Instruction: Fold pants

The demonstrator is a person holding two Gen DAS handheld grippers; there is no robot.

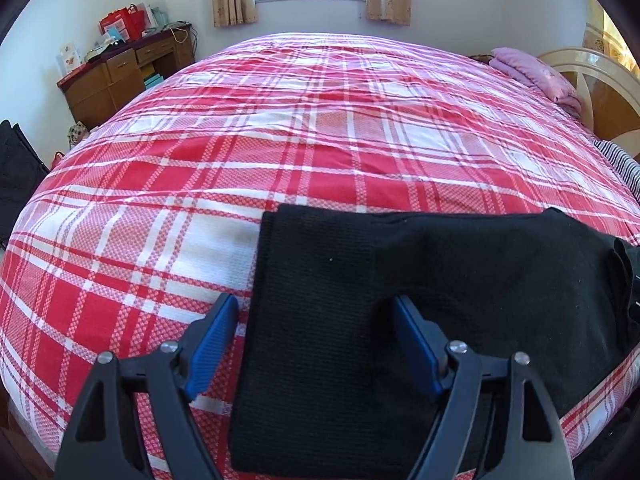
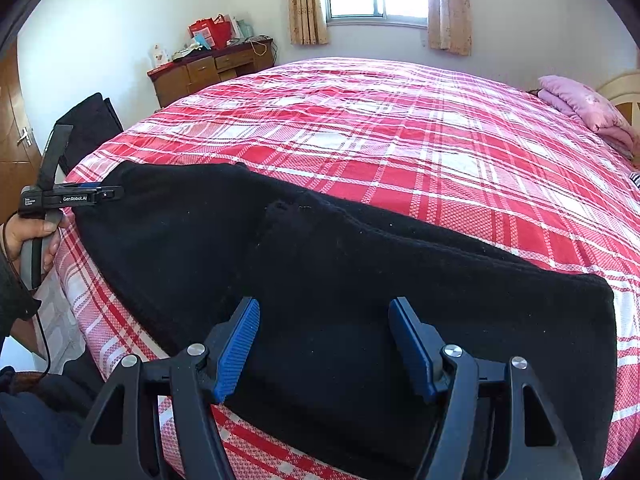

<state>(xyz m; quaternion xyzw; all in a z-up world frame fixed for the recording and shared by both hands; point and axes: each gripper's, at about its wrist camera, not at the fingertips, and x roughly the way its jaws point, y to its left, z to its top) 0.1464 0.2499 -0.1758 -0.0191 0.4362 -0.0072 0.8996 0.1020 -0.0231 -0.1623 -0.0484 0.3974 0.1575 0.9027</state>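
Black knit pants (image 2: 320,280) lie flat along the near edge of a bed with a red and white plaid cover (image 2: 400,140). In the left wrist view their ribbed end (image 1: 320,320) lies between my open left gripper's (image 1: 316,312) blue pads. My left gripper also shows in the right wrist view (image 2: 108,192), at the pants' left end. My right gripper (image 2: 324,316) is open, hovering over the pants' right part, holding nothing.
A pink folded blanket (image 2: 588,112) lies at the bed's far right by the headboard (image 1: 608,92). A wooden desk (image 2: 208,72) with red bags stands at the far left wall. A striped cloth (image 1: 620,164) lies at the right edge. A black chair (image 2: 88,128) stands left of the bed.
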